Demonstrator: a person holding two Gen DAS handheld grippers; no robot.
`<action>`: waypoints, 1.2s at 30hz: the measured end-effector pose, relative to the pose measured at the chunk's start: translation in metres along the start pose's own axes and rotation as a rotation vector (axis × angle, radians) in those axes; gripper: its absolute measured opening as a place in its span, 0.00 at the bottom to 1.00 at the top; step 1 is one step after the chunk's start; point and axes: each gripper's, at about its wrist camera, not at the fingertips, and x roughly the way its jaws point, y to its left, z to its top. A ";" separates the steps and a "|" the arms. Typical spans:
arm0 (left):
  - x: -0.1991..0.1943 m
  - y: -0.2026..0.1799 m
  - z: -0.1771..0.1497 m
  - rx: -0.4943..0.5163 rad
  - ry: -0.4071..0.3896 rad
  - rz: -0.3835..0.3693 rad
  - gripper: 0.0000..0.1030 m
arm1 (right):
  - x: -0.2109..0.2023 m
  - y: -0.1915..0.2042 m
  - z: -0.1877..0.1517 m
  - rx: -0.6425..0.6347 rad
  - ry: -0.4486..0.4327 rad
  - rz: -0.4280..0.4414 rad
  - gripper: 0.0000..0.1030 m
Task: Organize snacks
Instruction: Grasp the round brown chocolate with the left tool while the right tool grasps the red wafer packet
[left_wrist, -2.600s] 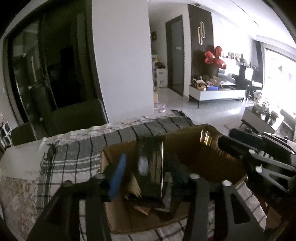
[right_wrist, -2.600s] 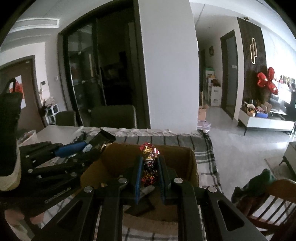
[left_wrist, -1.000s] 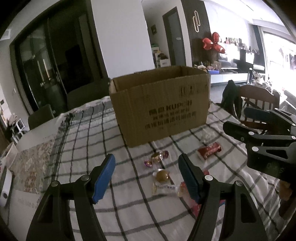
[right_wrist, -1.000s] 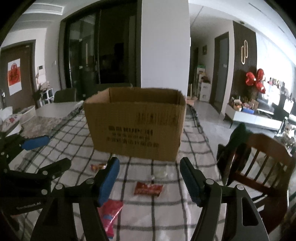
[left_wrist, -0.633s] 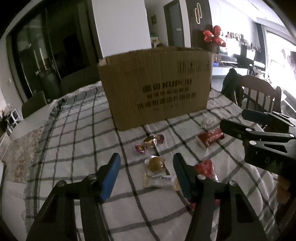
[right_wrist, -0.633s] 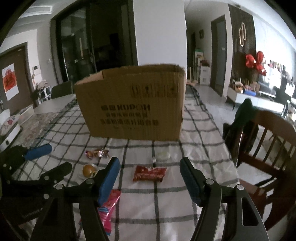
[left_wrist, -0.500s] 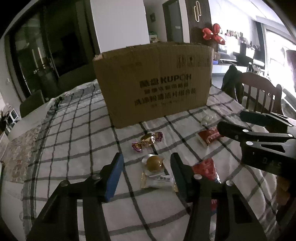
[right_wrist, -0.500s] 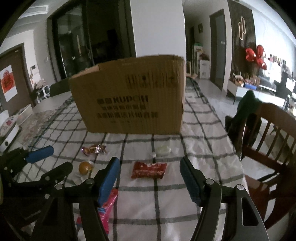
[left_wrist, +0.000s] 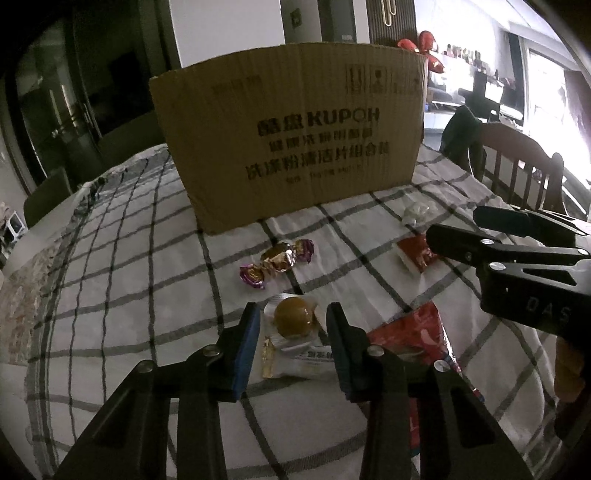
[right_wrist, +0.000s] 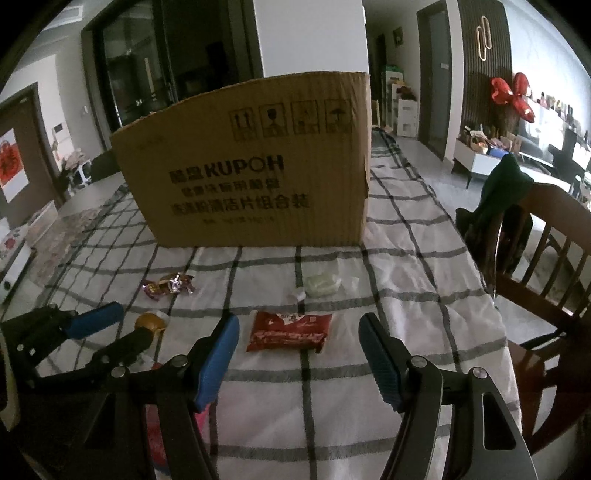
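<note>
A brown cardboard box (left_wrist: 291, 133) stands on the checked tablecloth (left_wrist: 129, 258); it also shows in the right wrist view (right_wrist: 251, 173). My left gripper (left_wrist: 291, 325) is open, its jaws either side of a white packet with a round brown snack (left_wrist: 293, 321). My right gripper (right_wrist: 299, 339) is open just before a red snack packet (right_wrist: 290, 330), also seen in the left wrist view (left_wrist: 415, 253). A gold and purple wrapped candy (left_wrist: 277, 260) lies in front of the box. A pale wrapped sweet (right_wrist: 323, 284) lies near it.
A larger red packet (left_wrist: 410, 336) lies right of my left gripper. A wooden chair (right_wrist: 546, 251) with a dark garment (right_wrist: 498, 199) stands at the table's right edge. A dark chair (left_wrist: 48, 195) stands at the far left.
Both grippers released their snacks into the box and came down to the tabletop. My left gripper narrowed around the round brown snack packet. My right gripper neared the red packet.
</note>
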 end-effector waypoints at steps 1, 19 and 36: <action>0.001 0.000 -0.001 0.003 0.001 0.000 0.36 | 0.001 0.000 0.000 -0.002 0.002 0.001 0.66; 0.015 0.006 -0.002 -0.037 0.033 -0.017 0.24 | 0.020 0.001 -0.002 0.002 0.031 0.015 0.59; -0.003 0.014 0.004 -0.094 0.016 -0.029 0.23 | 0.024 0.004 -0.002 -0.013 0.046 0.026 0.45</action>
